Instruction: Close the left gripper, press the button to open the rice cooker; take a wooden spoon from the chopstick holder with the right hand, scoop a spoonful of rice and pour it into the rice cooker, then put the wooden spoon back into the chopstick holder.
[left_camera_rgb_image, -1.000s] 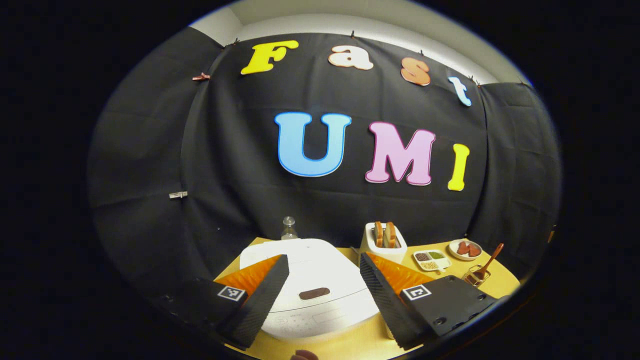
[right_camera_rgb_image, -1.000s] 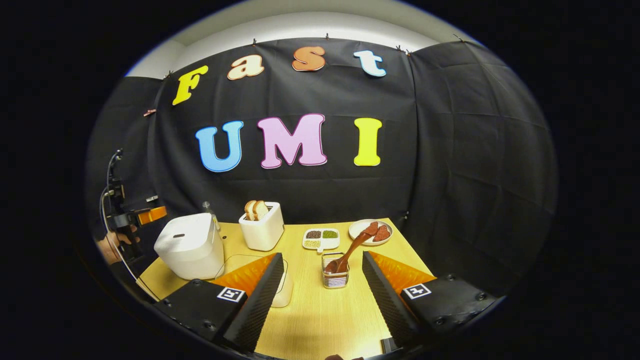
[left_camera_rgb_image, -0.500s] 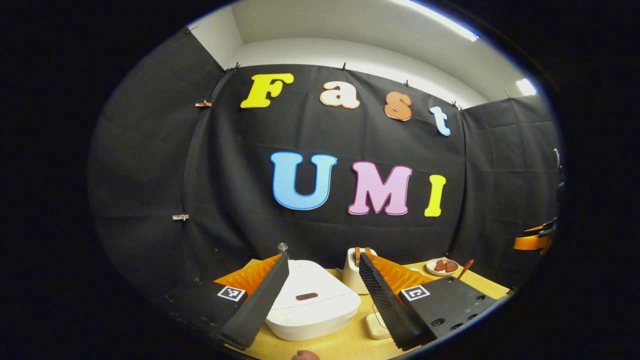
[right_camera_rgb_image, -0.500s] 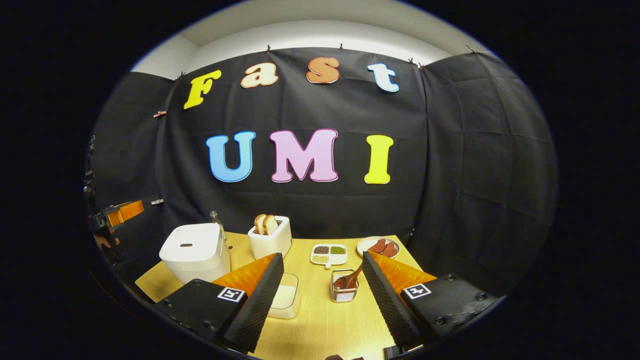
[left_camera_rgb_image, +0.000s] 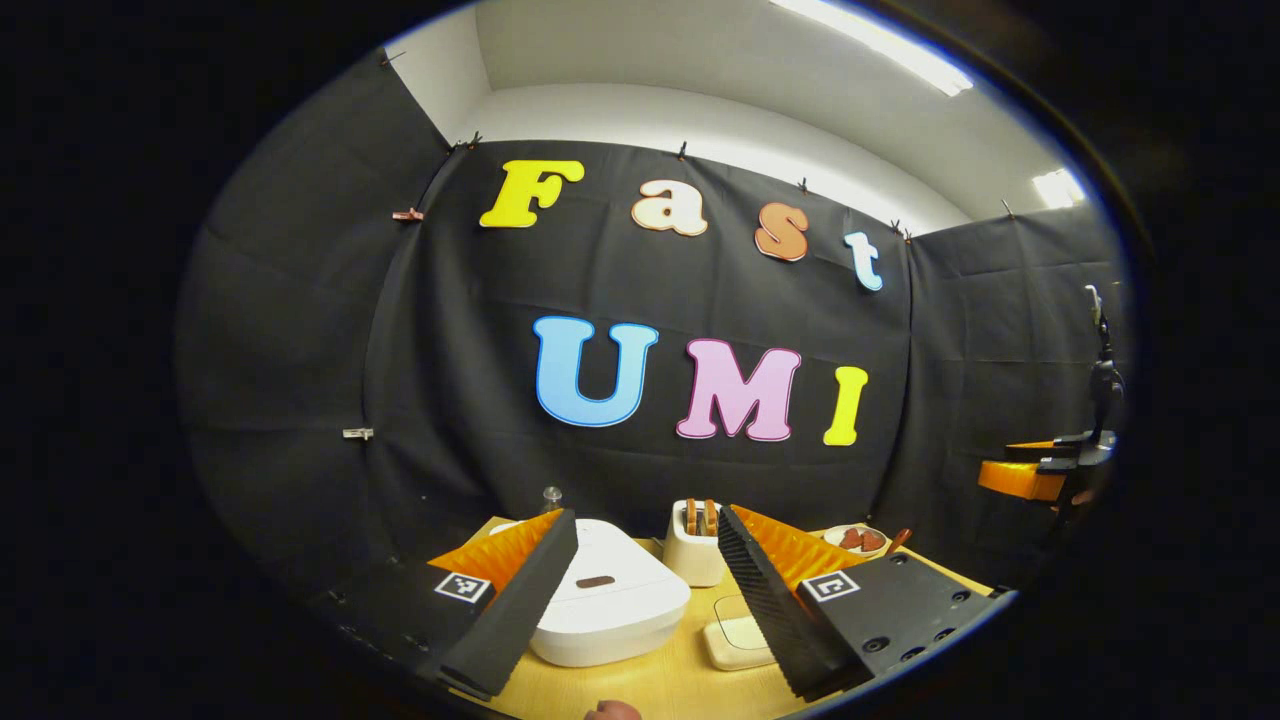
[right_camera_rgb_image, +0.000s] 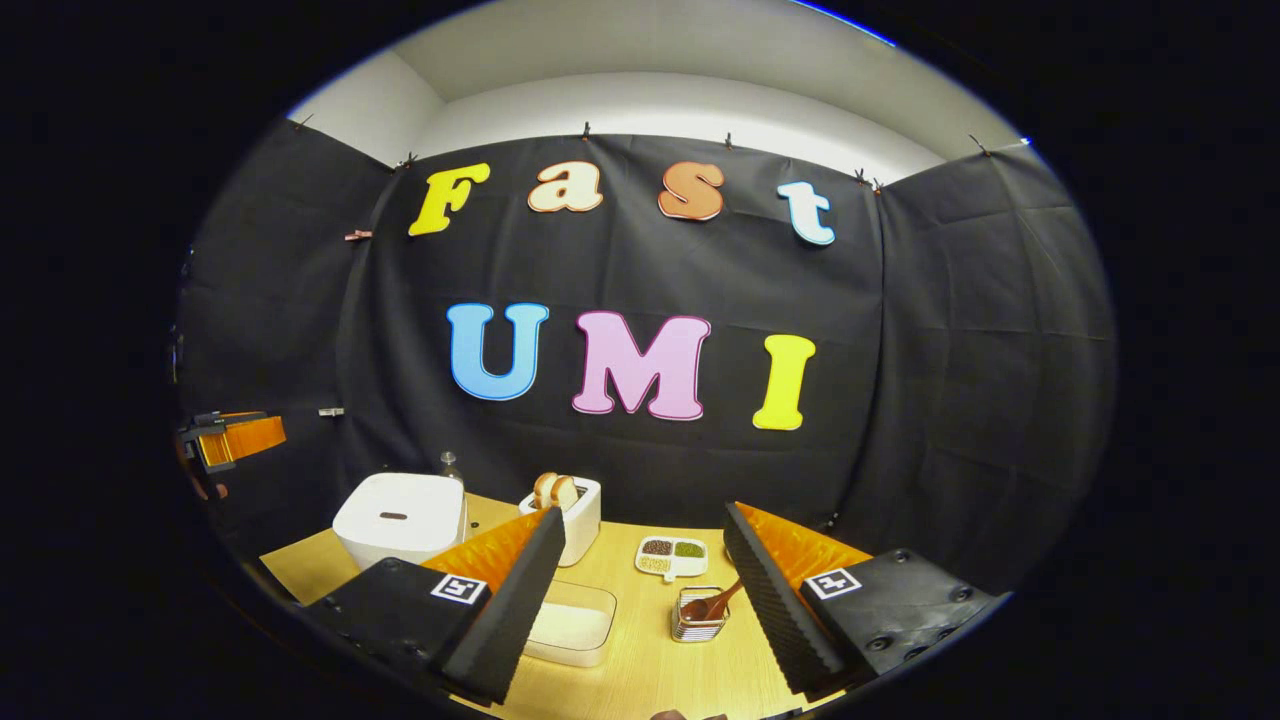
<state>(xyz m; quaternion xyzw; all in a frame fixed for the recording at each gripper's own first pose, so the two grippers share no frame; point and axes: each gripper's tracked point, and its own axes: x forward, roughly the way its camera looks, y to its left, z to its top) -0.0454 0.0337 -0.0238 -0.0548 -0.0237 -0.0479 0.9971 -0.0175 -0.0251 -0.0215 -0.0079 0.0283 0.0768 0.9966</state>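
The white rice cooker (left_camera_rgb_image: 610, 605) sits shut on the wooden table, its dark lid button (left_camera_rgb_image: 595, 581) facing up between my left gripper's fingers. My left gripper (left_camera_rgb_image: 645, 514) is open, held back from and above the cooker, with nothing in it. In the right gripper view the rice cooker (right_camera_rgb_image: 400, 512) stands at the left. The wooden spoon (right_camera_rgb_image: 718, 603) leans in the wire chopstick holder (right_camera_rgb_image: 697, 627), just ahead of my open right gripper (right_camera_rgb_image: 643, 510). A clear container of rice (right_camera_rgb_image: 570, 627) lies beside the holder. The left gripper (right_camera_rgb_image: 232, 438) hangs at the far left edge.
A white toaster (right_camera_rgb_image: 577, 512) with bread stands behind the rice container. A sectioned dish of beans (right_camera_rgb_image: 672, 557) lies mid-table, and a small bottle (right_camera_rgb_image: 449, 465) stands behind the cooker. A plate (left_camera_rgb_image: 858, 538) sits far right. The right gripper (left_camera_rgb_image: 1040, 470) hovers at the right edge.
Both cameras have tilted up and drawn back from the table, so the objects sit lower and smaller. Both grippers stay open and hold nothing.
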